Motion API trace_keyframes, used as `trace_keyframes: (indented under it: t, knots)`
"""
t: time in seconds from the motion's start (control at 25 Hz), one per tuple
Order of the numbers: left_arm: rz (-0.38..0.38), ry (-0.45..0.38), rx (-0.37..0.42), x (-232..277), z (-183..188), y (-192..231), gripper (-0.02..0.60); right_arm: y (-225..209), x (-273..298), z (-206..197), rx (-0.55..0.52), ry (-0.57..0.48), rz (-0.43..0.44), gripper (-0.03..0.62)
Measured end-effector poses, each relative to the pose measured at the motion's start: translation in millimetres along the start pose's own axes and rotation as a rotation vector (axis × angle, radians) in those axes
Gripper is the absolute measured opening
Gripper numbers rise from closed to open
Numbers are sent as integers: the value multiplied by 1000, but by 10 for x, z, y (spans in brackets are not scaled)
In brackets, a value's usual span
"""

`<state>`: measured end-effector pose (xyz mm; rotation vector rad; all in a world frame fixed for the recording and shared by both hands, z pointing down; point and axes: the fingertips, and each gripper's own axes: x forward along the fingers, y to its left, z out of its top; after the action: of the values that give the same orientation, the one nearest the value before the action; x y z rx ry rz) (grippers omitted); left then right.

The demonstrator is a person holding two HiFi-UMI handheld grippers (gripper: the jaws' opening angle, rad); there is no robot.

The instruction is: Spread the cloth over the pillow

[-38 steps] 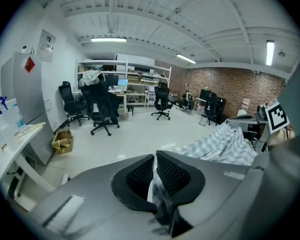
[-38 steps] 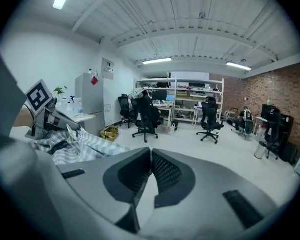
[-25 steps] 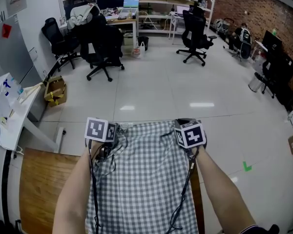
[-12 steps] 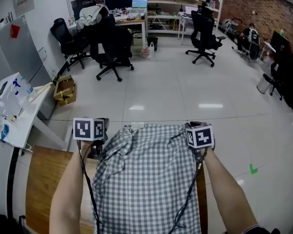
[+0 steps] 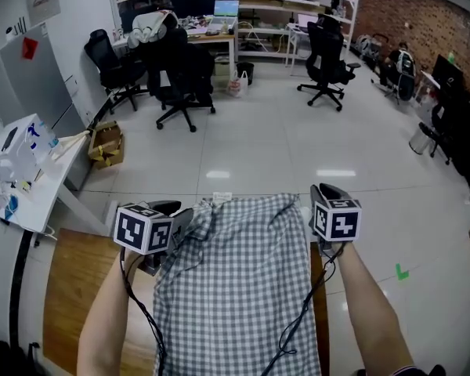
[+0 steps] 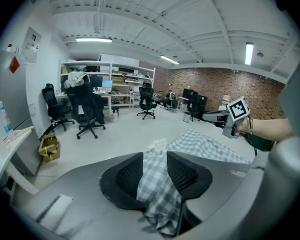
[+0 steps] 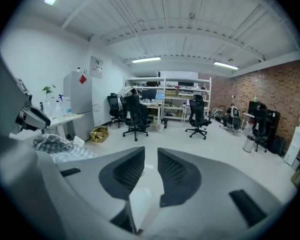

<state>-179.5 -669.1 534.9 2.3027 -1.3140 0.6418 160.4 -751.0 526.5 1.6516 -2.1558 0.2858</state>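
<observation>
The checked cloth (image 5: 235, 288) lies spread along the wooden counter (image 5: 66, 288), reaching from the near edge of the head view to the counter's far end. Its far left corner is bunched into a raised fold; the rest lies flat with shallow creases. Whatever is under the cloth is hidden.

Left gripper (image 5: 176, 216): positioned at the far left corner of the cloth, above the counter. Its jaws stand apart and have just been opening. The left gripper view shows the bunched fold of cloth hanging loosely in the gap between the two pads, which do not pinch it.

Right gripper (image 5: 327, 194): positioned at the far right corner of the cloth, just beside its edge. Its jaws stand apart and have just been opening. The right gripper view shows no cloth between the pads; a pale blurred patch sits low at the base of the jaws and cannot be identified.

Cables run from both grippers back along the forearms and across the cloth. Beyond the counter is a pale tiled floor (image 5: 282, 147) with office chairs (image 5: 180, 77).
</observation>
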Motion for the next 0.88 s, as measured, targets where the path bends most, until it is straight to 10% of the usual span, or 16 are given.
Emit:
trace_keyframes:
  t: [0.28, 0.48, 0.64, 0.88]
  knots:
    - [-31, 88, 85, 135, -271, -252, 218, 388, -336, 200, 4, -83, 80, 78]
    - [68, 94, 97, 258, -274, -131, 23, 506, -475, 221, 19, -100, 113, 69]
    - [103, 100, 93, 289, -288, -47, 18, 608, -521, 197, 22, -95, 132, 63]
    - [382, 46, -32, 216, -156, 731, 17, 839, -624, 113, 31, -80, 177, 52]
